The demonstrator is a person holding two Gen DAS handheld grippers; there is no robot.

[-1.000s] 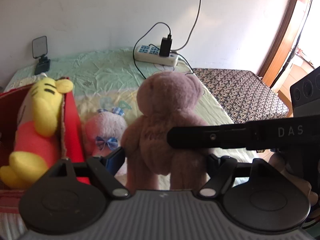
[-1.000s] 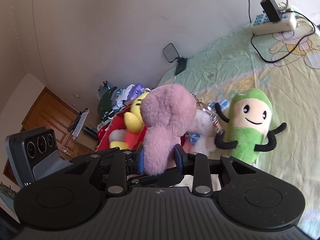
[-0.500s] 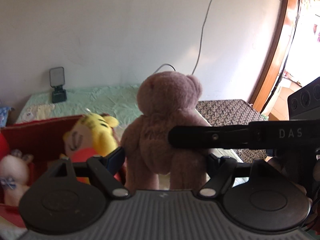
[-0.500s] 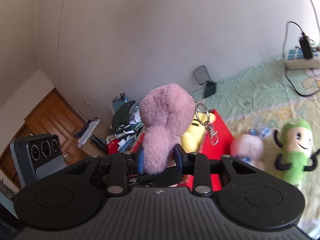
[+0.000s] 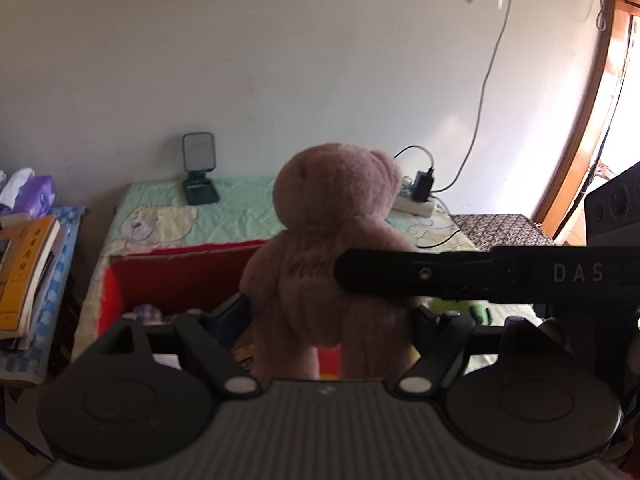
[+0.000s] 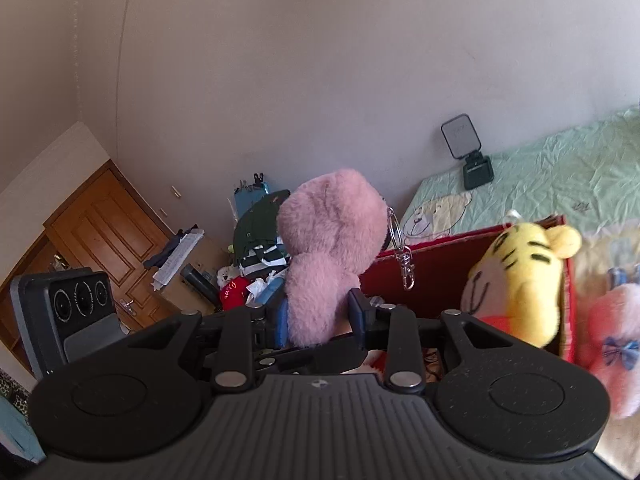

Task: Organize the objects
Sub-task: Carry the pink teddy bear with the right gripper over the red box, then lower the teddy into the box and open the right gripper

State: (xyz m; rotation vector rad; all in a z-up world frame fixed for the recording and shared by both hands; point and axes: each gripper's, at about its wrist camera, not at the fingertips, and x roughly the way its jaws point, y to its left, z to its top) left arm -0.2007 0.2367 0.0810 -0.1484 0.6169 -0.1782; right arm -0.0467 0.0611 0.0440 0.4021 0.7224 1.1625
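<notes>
Presently carried above red box (image 5: 176, 268) on bed (image 5: 240, 204): brown teddy bear (image 5: 332, 256), left hand-held gripper (image 5: 332, 320) clamped at hips; pink plush keychain (image 6: 328, 248), right hand-held gripper (image 6: 320, 316) pinching base. Likely light, soft, compressible; best taken mid-body.

Left gripper (image 5: 332, 320): you see a black ribbed housing, two round discs, silver pivot screws.
Right gripper (image 6: 318, 316): matching black housing, blue finger pads (image 6: 282, 320).
Marking: white "DAS" lettering at 3 o'clock, left wrist view.
</notes>
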